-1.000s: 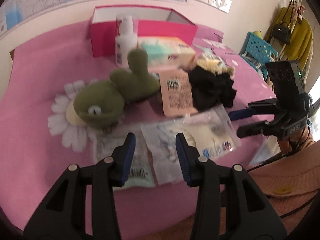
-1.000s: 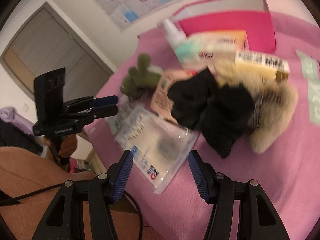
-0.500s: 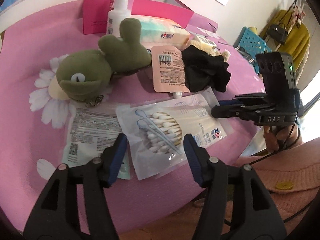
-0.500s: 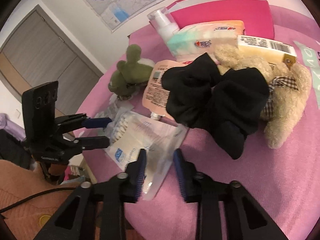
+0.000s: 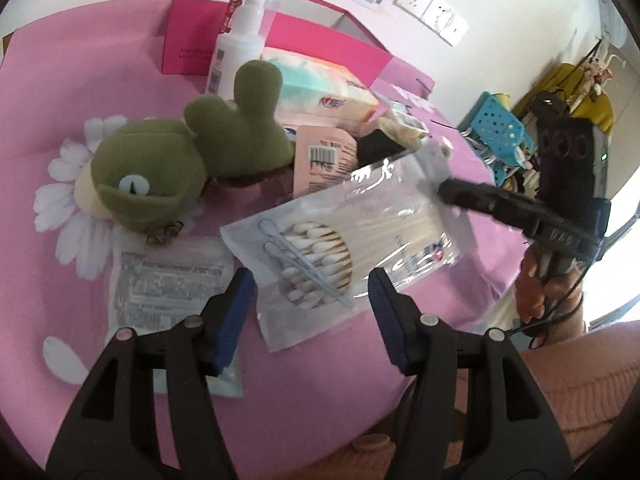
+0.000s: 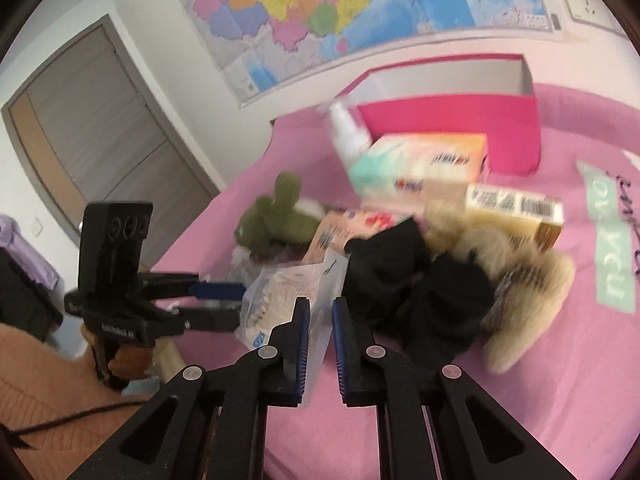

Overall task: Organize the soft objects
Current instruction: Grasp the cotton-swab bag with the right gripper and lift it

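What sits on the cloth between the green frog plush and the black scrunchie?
A pink pouch with a barcode lies between the green frog plush and the black scrunchie, beside both. The left wrist view shows it most clearly.

The box (image 5: 280, 28) stands at the back of the table (image 5: 120, 76). The bottle (image 5: 236, 40) stands before it. The frog (image 5: 160, 168) lies left of the swab bag (image 5: 340, 240). The bear (image 6: 516, 280) lies right of the cloth (image 6: 412, 288).
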`<state>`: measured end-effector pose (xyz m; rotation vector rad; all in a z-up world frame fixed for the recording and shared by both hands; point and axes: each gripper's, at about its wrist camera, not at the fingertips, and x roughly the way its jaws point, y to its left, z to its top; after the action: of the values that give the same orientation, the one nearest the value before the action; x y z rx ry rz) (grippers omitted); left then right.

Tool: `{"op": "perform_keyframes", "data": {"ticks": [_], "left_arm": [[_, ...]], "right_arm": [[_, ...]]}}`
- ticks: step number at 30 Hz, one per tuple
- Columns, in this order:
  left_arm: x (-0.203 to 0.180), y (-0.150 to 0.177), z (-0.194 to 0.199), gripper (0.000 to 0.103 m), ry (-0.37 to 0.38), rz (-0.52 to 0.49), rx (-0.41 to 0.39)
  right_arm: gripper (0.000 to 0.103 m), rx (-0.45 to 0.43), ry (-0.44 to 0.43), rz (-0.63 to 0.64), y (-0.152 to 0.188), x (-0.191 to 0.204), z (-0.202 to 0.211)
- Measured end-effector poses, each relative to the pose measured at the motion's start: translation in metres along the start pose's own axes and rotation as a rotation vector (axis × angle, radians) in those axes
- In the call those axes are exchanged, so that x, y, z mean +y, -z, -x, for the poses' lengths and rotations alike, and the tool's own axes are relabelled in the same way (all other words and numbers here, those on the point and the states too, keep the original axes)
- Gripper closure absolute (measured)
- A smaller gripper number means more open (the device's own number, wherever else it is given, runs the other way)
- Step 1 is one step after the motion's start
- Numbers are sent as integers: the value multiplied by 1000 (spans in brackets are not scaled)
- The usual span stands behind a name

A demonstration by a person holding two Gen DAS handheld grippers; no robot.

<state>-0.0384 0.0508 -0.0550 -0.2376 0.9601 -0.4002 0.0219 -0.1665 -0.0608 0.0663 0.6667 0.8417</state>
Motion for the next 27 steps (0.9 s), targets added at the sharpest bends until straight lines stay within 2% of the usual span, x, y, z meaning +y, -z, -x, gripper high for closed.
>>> {"op": "perform_keyframes", "data": {"ticks": [5,10,14,17,22,24,27], "left_arm": [[-2,0,5,42,19,-24,4],[-2,-2,-4,42,-4,-37,47],[-2,2,-9,42,-7,-32,63],[-4,4,-13,42,-21,-46,72],[-13,4,-17,42,-49,-80,75],[-15,4,-18,42,-60,-92,76],[-17,4,-19,42,-58,-95,74]], "right_arm": [[98,-33,23,-25,-11,-18,8],[98,-36,30,-54,-11,-28,9],[91,-19,-8,-67,-4,-27,9],[71,8,-20,-59,5,-26,13],[66,86,-33,-80,26,-27,9],[63,142,-18,-87,36,-27,0],[63,180,-27,-106,46,-25,-13]]}}
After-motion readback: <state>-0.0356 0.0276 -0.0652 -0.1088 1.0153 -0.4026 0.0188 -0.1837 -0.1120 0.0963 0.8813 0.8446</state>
